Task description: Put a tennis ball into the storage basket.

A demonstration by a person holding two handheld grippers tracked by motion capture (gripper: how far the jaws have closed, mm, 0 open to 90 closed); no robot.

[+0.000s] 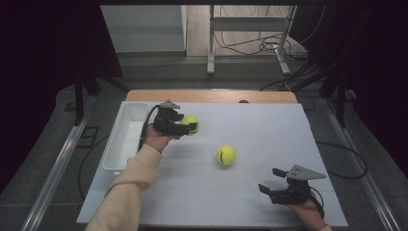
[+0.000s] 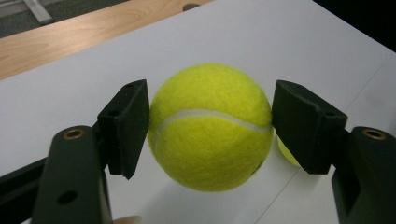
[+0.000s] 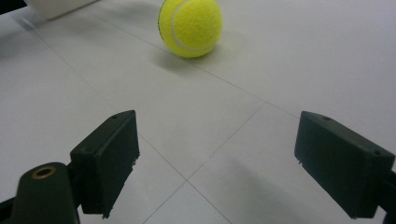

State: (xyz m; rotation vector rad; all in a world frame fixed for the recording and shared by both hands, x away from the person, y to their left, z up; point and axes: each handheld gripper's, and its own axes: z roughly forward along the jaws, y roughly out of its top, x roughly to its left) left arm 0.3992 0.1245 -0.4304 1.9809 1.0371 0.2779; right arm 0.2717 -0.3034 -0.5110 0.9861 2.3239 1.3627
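High view: the left gripper (image 1: 190, 126) is held above the far left part of the white table (image 1: 269, 125), its jaws pinching a yellow tennis ball (image 1: 191, 123) from both sides. Just left of that hand lies a long white tray (image 1: 126, 137) along the table's left edge. A second tennis ball (image 1: 225, 155) rests alone near the middle of the table, well apart from both grippers. The right gripper (image 1: 270, 180) sits low at the near right, jaws spread with nothing between them, pointing left toward the middle.

Left gripper view: the held tennis ball (image 2: 211, 127) sits between the two black pads (image 2: 127, 126), each pressed against one side, its white seam running across the middle. The ball is clear of the table surface, and a sliver of the second ball (image 2: 286, 151) peeks out behind the right jaw.

Right gripper view: the jaws stand wide apart over bare table, and the loose ball (image 3: 190, 25) lies farther off, ahead and slightly left.
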